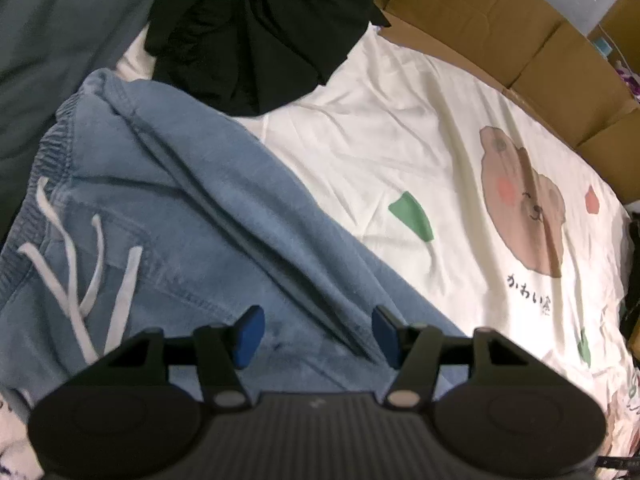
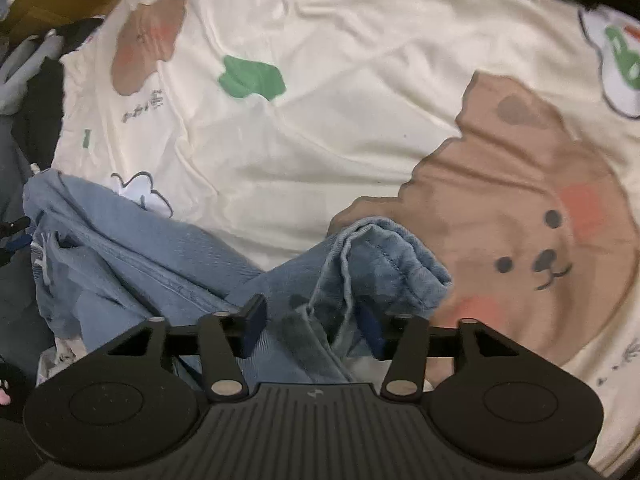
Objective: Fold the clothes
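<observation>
Light-blue denim trousers [image 1: 180, 220] with a white drawstring [image 1: 72, 264] lie spread on a cream bedsheet [image 1: 400, 140] printed with bears. My left gripper [image 1: 318, 334] hovers over the trousers' middle, its blue pads wide apart and nothing pinched between them. In the right wrist view the same trousers [image 2: 120, 248] are bent over, and a bunched leg end [image 2: 392, 260] rises between the fingers of my right gripper [image 2: 314, 328]. Those jaws stand wide, with denim between them; the right pad is partly hidden behind the fold, and no pad visibly presses the cloth.
A crumpled black garment [image 1: 256, 32] lies at the far end of the sheet, beyond the trousers. Cardboard boxes [image 1: 520, 40] line the sheet's far right edge. A grey-green cover [image 1: 48, 40] borders the left. Bare sheet [image 2: 320, 120] stretches ahead of the right gripper.
</observation>
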`<state>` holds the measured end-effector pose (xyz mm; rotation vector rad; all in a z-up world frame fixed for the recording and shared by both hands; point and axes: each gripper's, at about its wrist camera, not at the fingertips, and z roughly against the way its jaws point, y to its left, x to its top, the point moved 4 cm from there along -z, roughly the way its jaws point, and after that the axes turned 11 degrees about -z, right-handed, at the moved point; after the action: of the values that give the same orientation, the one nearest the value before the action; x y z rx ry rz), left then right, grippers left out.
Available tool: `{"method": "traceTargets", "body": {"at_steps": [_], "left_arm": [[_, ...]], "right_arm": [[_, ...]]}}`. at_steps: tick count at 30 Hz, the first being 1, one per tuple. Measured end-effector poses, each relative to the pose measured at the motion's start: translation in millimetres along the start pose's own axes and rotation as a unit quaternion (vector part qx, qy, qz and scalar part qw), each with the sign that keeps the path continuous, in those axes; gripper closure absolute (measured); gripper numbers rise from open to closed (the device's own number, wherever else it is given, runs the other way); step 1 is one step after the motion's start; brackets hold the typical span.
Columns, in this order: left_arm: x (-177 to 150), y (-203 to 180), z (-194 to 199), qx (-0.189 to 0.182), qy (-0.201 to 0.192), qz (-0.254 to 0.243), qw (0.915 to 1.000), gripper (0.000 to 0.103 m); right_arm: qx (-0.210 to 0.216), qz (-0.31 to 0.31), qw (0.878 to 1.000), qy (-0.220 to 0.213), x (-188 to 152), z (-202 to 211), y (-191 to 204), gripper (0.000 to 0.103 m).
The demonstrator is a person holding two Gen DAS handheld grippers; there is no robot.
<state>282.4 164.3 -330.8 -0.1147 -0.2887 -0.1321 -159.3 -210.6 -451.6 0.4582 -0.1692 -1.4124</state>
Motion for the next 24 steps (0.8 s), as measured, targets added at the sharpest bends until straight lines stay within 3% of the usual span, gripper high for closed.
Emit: {"method": "traceTargets", "body": {"at_steps": [3, 4, 5, 6, 7, 10, 13, 17, 24], "left_arm": [[4, 3, -10, 0.006, 0.0, 0.006, 1.0, 0.04], [5, 3, -14, 0.008, 0.0, 0.007, 0.9999, 0.04], [6, 4, -18, 0.008, 0.003, 0.011, 0.9999, 0.04], [6, 4, -22, 0.006, 0.005, 0.015, 0.9999, 0.04], [7, 4, -25, 0.004, 0.007, 0.019, 0.9998, 0.04], [7, 3, -33, -0.001, 0.009, 0.023, 0.9997, 0.04], [10, 3, -37, -0.003, 0.003, 0.022, 0.9997, 0.04], [15, 5, -45, -0.003, 0.002, 0.026, 0.9997, 0.04], [28, 11, -54, -0.01, 0.001, 0.045, 0.9989, 0.04]], "right_arm": [[-0.009, -0.032, 0.999, 0.013, 5, -9, -3, 0.043], [-0.004, -0.031, 0.999, 0.018, 6, -11, -2, 0.047], [0.003, -0.026, 0.999, 0.024, 6, -14, 1, 0.067], [0.006, -0.021, 0.999, 0.028, 7, -15, 3, 0.079], [0.006, -0.015, 0.999, 0.03, 8, -16, 4, 0.084], [0.017, -0.013, 1.0, 0.01, 16, -4, 5, 0.087], [0.037, -0.04, 0.998, -0.026, 33, 17, -1, 0.097], [0.058, -0.061, 0.994, -0.076, 58, 47, -3, 0.099], [0.062, -0.061, 0.991, -0.106, 97, 64, 5, 0.099]]}}
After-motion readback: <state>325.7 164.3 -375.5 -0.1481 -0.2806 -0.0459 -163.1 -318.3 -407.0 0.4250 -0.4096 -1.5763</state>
